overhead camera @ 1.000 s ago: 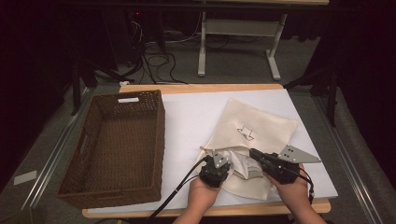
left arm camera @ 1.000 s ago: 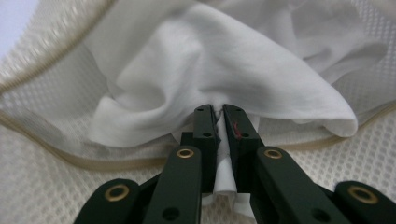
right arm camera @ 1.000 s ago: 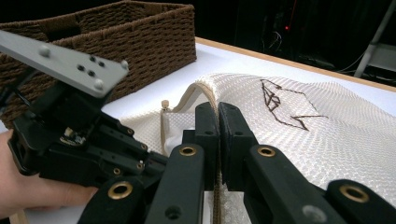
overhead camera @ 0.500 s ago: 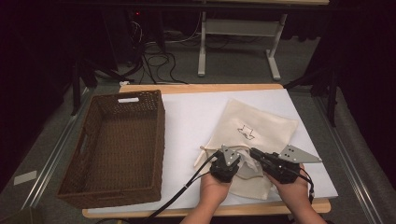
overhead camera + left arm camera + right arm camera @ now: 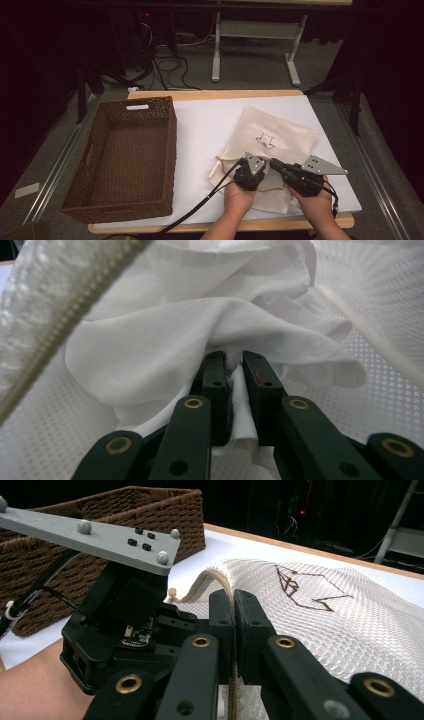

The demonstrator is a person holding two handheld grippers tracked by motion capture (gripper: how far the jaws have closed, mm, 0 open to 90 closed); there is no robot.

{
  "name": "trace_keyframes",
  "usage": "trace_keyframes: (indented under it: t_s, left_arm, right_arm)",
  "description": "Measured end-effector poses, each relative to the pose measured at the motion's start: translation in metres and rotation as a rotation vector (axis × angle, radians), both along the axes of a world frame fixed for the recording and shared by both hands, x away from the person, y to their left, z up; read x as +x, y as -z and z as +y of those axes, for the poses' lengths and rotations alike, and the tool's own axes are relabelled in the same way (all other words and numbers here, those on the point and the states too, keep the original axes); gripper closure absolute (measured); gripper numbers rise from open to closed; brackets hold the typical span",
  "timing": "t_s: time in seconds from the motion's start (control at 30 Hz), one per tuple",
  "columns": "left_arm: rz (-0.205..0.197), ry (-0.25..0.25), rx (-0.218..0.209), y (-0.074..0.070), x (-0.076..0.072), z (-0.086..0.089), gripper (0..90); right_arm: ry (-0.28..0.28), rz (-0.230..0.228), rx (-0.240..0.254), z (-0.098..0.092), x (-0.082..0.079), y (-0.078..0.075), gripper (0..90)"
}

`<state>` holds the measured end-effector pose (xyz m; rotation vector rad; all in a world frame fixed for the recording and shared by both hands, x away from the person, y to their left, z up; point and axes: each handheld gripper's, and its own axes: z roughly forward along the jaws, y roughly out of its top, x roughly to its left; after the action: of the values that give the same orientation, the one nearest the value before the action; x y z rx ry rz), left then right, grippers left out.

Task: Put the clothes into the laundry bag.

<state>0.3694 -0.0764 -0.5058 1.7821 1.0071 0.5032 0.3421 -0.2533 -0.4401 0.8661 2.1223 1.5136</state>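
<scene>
A cream mesh bag (image 5: 272, 145) lies flat on the white sheet (image 5: 210, 125) that covers the table, at the right and near part of it. A small dark line drawing (image 5: 265, 140) is on its upper face. In the right gripper view the bag (image 5: 320, 625) shows a fine net weave, and its opening has a thick rim (image 5: 212, 577) with a zipper line running along it. A thin cord with a small knot (image 5: 218, 158) comes out at the left edge of the bag.

Inside the bag is a white cloth (image 5: 200, 330), soft and much folded. The left gripper (image 5: 234, 371) has its jaws nearly together, with a fold of this cloth pinched between them. In the high view this gripper (image 5: 248, 172) sits at the near edge of the bag, with a hand (image 5: 239, 197) behind it.

The right gripper (image 5: 233, 607) has its jaws pressed together on the rim of the bag, at the opening. In the high view it (image 5: 274, 163) lies just to the right of the left one, almost touching.

The near part of the bag is covered by both hands and grippers. How much cloth is inside I cannot tell, because the mesh hides it from above.

A brown wicker basket (image 5: 165, 150) stands at the left, well apart from the bag.
</scene>
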Motion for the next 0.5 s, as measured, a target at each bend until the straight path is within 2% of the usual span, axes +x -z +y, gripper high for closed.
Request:
trace_keyframes:
  t_s: [0.07,0.2,0.33,0.37,0.5]
  left_arm:
    - [-0.006,0.004,-0.012,0.0004,-0.0004,-0.0008,80.9]
    - [0.007,0.018,-0.025,0.0024,0.0018,-0.0057,80.1]
    - [0.015,0.045,-0.033,0.0050,-0.0002,-0.0061,66.3]
    - [0.020,0.058,-0.024,0.0054,-0.0019,-0.0041,63.6]
    - [0.024,0.075,-0.042,0.0040,-0.0062,0.0014,53.2]
  right_arm:
    - [-0.001,-0.001,-0.002,0.0005,-0.0005,0.0000,87.8]
    - [0.001,0.004,-0.005,0.0003,0.0001,0.0008,87.8]
    - [-0.005,0.004,-0.004,-0.0004,0.0014,0.0017,87.8]
    - [-0.001,0.007,-0.007,-0.0004,0.0013,0.0020,87.8]
    - [-0.003,0.004,-0.007,0.0003,0.0006,0.0017,87.8]
